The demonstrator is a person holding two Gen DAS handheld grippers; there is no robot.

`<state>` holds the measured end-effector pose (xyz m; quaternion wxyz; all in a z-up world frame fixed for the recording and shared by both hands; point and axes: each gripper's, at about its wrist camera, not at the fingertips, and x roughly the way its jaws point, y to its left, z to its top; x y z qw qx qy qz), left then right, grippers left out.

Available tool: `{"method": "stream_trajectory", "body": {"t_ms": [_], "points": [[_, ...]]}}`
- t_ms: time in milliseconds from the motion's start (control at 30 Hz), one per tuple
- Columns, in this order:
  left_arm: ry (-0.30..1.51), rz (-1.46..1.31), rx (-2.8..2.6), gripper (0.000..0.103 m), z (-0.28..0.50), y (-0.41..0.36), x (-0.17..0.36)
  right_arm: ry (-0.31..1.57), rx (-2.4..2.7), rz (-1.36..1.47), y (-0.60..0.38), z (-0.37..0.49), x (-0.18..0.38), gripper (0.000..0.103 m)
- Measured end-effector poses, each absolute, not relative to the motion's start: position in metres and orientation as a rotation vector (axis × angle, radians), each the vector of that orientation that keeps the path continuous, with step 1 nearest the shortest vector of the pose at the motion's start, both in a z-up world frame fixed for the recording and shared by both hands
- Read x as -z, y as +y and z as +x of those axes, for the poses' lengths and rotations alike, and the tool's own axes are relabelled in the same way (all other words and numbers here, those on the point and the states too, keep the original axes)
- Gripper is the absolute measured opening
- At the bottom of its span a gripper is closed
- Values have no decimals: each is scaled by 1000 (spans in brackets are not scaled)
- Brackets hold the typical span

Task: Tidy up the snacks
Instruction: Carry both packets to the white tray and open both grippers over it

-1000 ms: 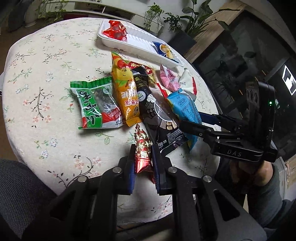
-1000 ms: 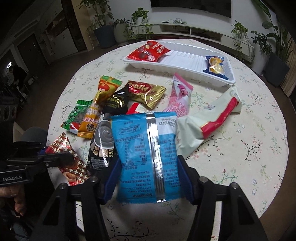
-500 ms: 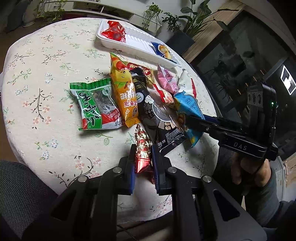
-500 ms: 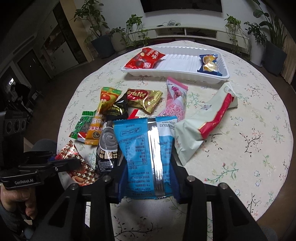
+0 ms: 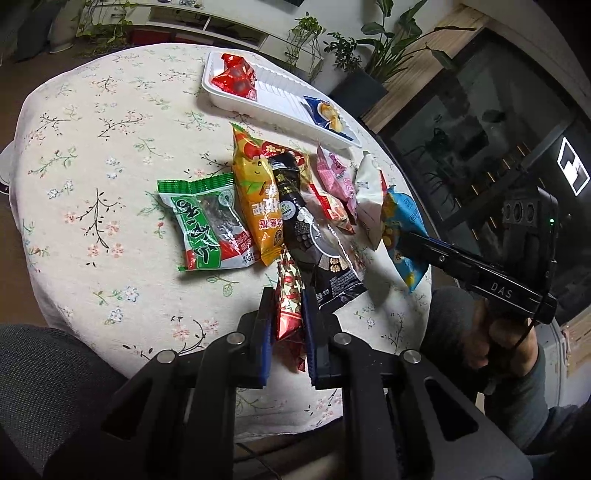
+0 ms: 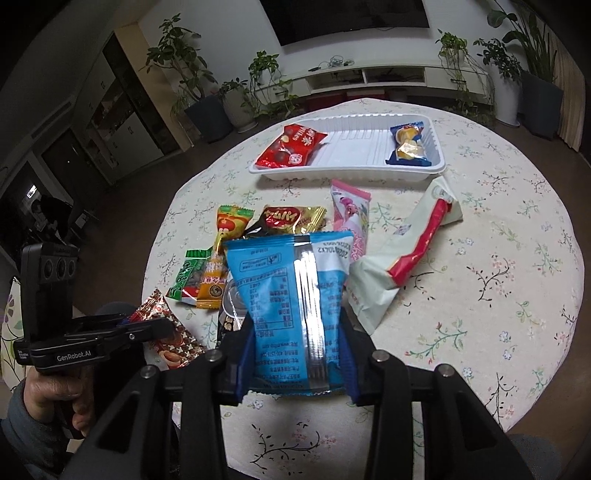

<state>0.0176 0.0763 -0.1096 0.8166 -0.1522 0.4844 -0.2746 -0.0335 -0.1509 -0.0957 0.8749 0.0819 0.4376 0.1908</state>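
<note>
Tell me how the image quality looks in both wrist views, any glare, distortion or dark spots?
Left wrist view: strong fisheye bending of the round table, dim black corners, sharp packets. Right wrist view: same curvature, a bright glare stripe down the blue snack bag in the right gripper, background room dark but the white tray well lit.

Round table (image 6: 498,280) covered by floral cloth. Beyond table: potted plants (image 6: 236,92), low white shelf unit (image 6: 373,75), dark screen (image 6: 351,18).
</note>
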Motion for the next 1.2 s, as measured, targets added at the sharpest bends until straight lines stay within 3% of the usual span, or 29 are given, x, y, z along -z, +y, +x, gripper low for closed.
{"method": "stream_trajectory", "body": {"t_ms": [633, 1200], "points": [[908, -352, 605, 12, 59, 95, 50, 854, -333, 267, -196, -21, 75, 41], [876, -244, 658, 12, 215, 47, -22, 695, -238, 302, -244, 62, -4, 41]]}}
